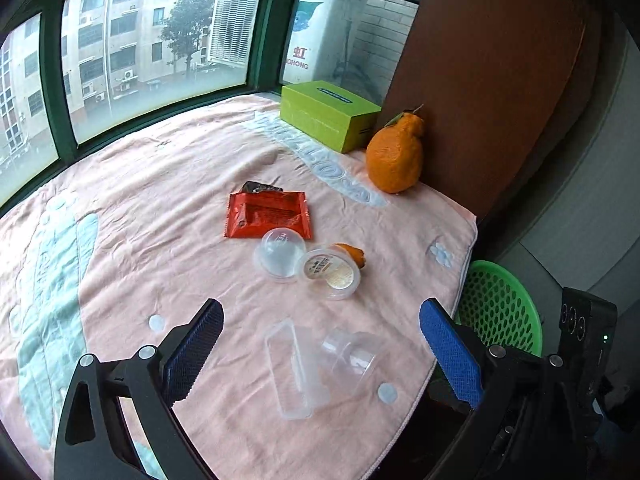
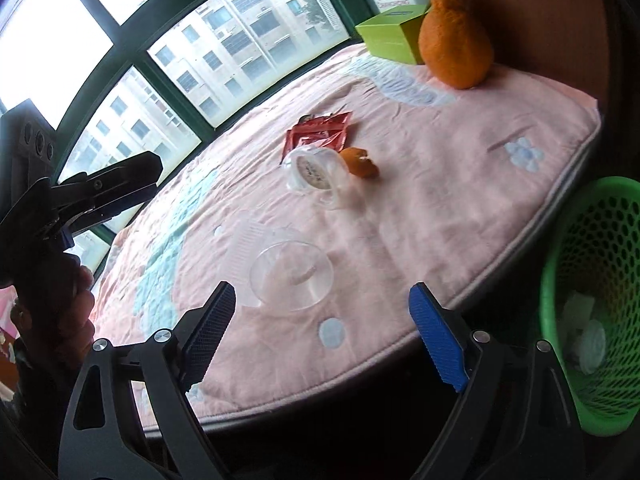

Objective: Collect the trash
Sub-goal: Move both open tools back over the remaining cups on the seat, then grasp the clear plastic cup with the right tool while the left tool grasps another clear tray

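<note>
A: Several bits of trash lie on the pink cloth (image 1: 120, 184) that covers the worktop. Starting from the left?

B: The left gripper (image 1: 320, 320) hangs over the near edge with its fingers (image 1: 198, 344) spread wide, nothing between them. Just past the tips lies a clear oblong tray (image 1: 294, 372), its long axis running near to far, nearly in line with the fingers. Touching its right side is a clear round cup (image 1: 352, 354), tipped on its side.

A: And farther in?

B: Mid-cloth there is a red wrapper (image 1: 268, 214) lying flat, then a clear domed lid (image 1: 278, 254) just in front of it, a small lidded tub (image 1: 330, 272) touching the dome's right side, and a piece of orange peel (image 1: 356, 256) behind the tub. Far right stand a green box (image 1: 328, 114) and a whole orange fruit (image 1: 396, 156), which I would not count as trash.

A: The right side?

B: The right gripper (image 2: 322, 320) also has its fingers (image 2: 434, 332) spread and empty. In its view the cup (image 2: 291, 276) sits just beyond the tips, left of centre, mouth turned toward the camera. The green basket (image 2: 592, 280) stands below the worktop's right edge, already holding a few pale scraps.

A: So which goes first?

B: My guess: the tray and cup are nearest both grippers. The tray sits squarely between the left fingers, so closing across its narrow width looks easiest. The right gripper is nearer the basket.
</note>
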The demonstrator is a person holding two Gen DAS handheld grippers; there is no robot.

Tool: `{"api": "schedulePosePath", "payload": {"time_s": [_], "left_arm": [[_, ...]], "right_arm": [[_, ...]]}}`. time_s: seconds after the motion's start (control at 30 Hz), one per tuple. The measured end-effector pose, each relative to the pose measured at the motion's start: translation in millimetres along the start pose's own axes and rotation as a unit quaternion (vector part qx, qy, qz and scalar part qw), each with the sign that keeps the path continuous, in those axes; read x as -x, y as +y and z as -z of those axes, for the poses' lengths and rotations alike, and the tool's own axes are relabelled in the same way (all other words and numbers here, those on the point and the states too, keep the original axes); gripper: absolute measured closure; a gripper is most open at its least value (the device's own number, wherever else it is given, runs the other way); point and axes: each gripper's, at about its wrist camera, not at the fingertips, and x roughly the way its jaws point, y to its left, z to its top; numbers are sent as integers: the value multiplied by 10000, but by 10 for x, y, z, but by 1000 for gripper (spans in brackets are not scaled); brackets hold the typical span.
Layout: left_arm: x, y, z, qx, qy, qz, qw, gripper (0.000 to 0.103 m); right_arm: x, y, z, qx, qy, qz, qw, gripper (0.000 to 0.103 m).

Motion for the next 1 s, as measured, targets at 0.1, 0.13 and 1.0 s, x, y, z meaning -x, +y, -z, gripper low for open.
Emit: {"api": "schedulePosePath", "payload": {"time_s": [0.1,0.13,1.0], "left_arm": [[38,137,54,117,-34,-124,9998,8],[52,189,67,173,-40,-160,9997,8],[87,514,297,356,-208,-585,9974,7]], "right_arm": [[-176,85,-31,92,63,-70,9999,15],[-227,115,-40,159,72,-34,9998,15],[-669,146,-110,239,195,57,9995,39]]}}
